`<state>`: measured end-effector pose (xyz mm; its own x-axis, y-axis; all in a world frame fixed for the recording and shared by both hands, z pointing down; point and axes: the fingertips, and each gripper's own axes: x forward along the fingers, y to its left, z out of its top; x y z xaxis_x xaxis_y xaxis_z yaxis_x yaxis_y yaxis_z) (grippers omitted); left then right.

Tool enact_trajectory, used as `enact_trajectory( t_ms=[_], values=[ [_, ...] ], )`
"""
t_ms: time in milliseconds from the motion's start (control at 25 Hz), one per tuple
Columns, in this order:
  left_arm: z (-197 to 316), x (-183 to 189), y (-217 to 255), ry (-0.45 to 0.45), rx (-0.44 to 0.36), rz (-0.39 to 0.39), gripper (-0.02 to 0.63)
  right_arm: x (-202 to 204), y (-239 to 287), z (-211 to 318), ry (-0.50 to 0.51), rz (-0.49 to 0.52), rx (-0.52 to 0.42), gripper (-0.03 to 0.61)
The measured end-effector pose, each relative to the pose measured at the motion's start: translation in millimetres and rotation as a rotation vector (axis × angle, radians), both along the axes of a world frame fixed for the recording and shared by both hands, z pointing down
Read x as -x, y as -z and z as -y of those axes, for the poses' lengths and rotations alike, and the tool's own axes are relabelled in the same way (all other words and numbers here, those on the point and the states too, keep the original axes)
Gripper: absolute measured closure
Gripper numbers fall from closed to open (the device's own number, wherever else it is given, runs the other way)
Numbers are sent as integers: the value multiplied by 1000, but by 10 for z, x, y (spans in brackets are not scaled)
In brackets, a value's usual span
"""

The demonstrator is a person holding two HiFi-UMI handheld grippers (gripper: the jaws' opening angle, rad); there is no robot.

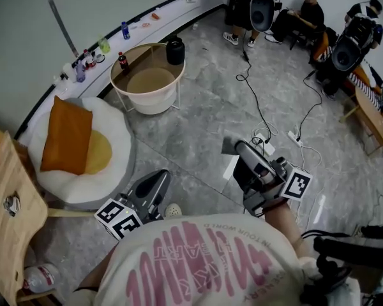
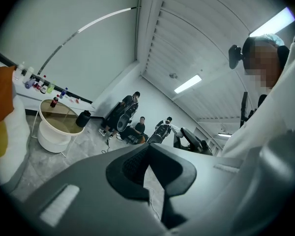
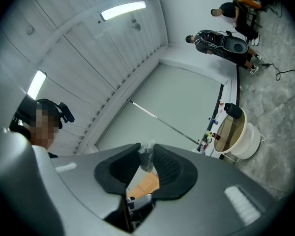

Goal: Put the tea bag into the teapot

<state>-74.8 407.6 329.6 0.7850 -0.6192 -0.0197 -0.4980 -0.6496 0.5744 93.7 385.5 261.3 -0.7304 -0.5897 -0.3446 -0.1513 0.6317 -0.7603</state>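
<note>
A small crumpled, clear tea bag (image 3: 146, 156) is pinched between the tips of my right gripper (image 3: 146, 154). In the head view that right gripper (image 1: 230, 147) hangs over the grey floor, pointing away from me. A black teapot (image 1: 175, 50) stands on the far rim of a round white side table (image 1: 154, 102) with a tan top. The teapot (image 3: 232, 110) also shows in the right gripper view, and the teapot (image 2: 83, 118) in the left gripper view. My left gripper (image 1: 162, 176) is near my body; in its own view the left gripper (image 2: 148, 146) has its tips together, holding nothing.
A cola bottle (image 1: 122, 61) shares the round table. To the left are a white pouf (image 1: 118, 132) with an orange cushion (image 1: 65, 134) and a wooden chair (image 1: 13, 203). Cables and a power strip (image 1: 296, 138) cross the floor; people (image 1: 304, 14) sit at the back right.
</note>
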Motion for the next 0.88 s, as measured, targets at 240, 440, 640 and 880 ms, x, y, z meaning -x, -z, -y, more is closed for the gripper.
enact_trajectory(
  t_ms=[240,440,640,880],
  values=[
    [786,453,-113,-15,13,-14,600,570,14,798,28,-11,-4,492],
    [978,503,-37,-30,11,-52,603,644,-97,975,23,-19,8,492],
    [1113,477,-115,-34,10,-48,604,601,-145,1025,10,-9,-19,492],
    [1575,460,-139,-77,44,-80,604,658,-134,1411,-24,-11,10,492]
  ],
)
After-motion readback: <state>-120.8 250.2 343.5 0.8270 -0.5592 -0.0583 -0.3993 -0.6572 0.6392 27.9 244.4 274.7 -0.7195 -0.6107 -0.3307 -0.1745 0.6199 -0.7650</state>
